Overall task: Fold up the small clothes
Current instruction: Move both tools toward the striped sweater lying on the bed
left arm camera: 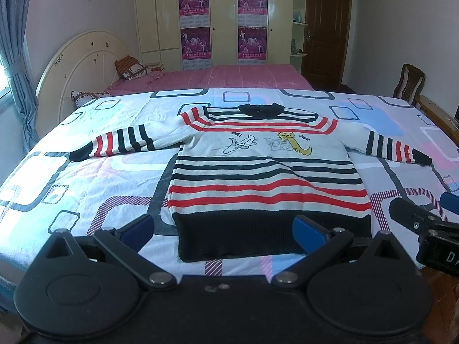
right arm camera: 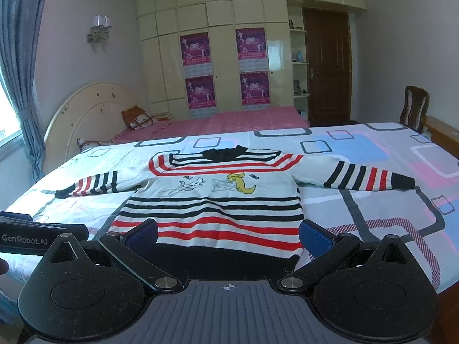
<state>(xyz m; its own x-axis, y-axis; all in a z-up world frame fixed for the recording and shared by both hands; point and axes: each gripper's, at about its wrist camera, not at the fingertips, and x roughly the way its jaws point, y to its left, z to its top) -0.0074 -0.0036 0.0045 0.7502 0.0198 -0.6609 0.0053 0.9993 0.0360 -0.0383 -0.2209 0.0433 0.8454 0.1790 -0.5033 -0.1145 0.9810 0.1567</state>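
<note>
A small striped sweater lies flat and face up on the bed, white with red and dark stripes, cartoon cats on the chest and a dark hem nearest me. Both sleeves are spread out sideways. My left gripper hovers open just before the hem, its blue pads wide apart and holding nothing. My right gripper is open too, above the hem's right part. The right gripper's body shows at the right edge of the left wrist view; the left gripper's body shows at the left of the right wrist view.
The bed sheet has a pattern of rounded rectangles. Behind it stand a second bed with a pink cover, a cream headboard, pillows, a wardrobe with posters, a brown door and a wooden chair at the far right.
</note>
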